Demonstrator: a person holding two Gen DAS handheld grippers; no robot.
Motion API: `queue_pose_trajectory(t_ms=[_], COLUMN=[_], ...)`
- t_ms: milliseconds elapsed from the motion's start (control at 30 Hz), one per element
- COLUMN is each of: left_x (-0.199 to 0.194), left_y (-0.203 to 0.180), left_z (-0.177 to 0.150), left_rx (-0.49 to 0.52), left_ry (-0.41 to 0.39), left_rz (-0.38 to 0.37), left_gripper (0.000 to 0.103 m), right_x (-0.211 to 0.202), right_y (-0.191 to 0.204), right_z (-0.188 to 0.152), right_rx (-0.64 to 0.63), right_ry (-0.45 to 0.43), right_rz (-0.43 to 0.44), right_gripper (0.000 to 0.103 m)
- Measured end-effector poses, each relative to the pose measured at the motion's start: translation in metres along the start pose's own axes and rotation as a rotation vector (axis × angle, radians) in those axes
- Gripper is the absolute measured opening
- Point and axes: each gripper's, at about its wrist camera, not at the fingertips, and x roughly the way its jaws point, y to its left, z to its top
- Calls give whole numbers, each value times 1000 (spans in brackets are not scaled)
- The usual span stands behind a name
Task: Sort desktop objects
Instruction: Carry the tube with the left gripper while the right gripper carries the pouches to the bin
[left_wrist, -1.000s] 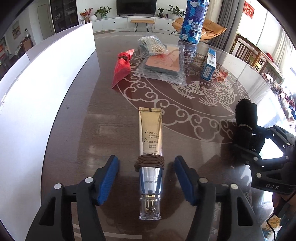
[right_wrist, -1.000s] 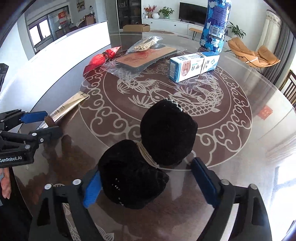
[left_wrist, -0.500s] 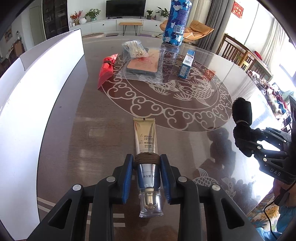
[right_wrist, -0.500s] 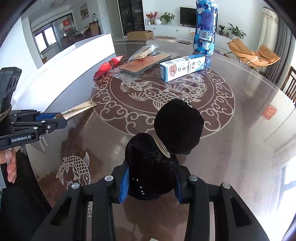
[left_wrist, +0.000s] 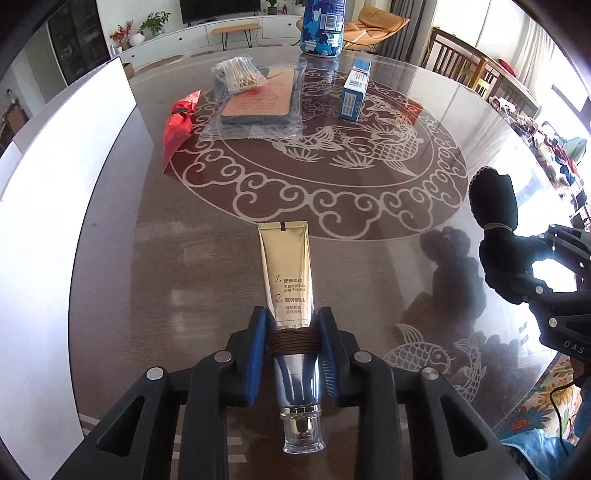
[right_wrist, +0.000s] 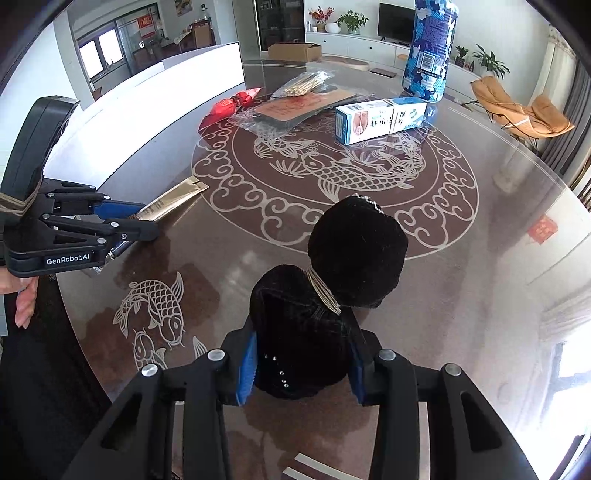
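Note:
My left gripper (left_wrist: 293, 325) is shut on a gold tube (left_wrist: 288, 273) with a clear cap and a brown band, held above the glass table; it also shows in the right wrist view (right_wrist: 173, 201). My right gripper (right_wrist: 301, 354) is shut on a black velvet pouch (right_wrist: 332, 280) tied with a tan cord, lifted off the table. The pouch also shows at the right in the left wrist view (left_wrist: 495, 214).
At the far side of the round table (left_wrist: 369, 236) lie a red pouch (left_wrist: 179, 125), a bagged flat item (left_wrist: 258, 103), bagged cotton swabs (left_wrist: 236, 74), a blue-white box (left_wrist: 354, 92) and a tall blue bottle (left_wrist: 321, 26). A white panel (left_wrist: 55, 192) runs along the left.
Both grippers closed from open, the left on the gold tube and the right on the black pouch. Both then lifted and drew back from the far objects.

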Motion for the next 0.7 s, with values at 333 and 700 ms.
queue_pose_trajectory(t_ms=[333, 700], left_x=[-83, -177], left_y=[54, 232], left_z=[-5, -13], left_rx=[-122, -356], left_ry=[-154, -215], left_rz=[-15, 257], left_gripper=[27, 27], right_x=[-9, -34], right_y=[34, 208], right_z=[49, 218], right_rx=[-83, -320], right_ry=[-18, -221], right_rz=[62, 321], right_gripper=[40, 40])
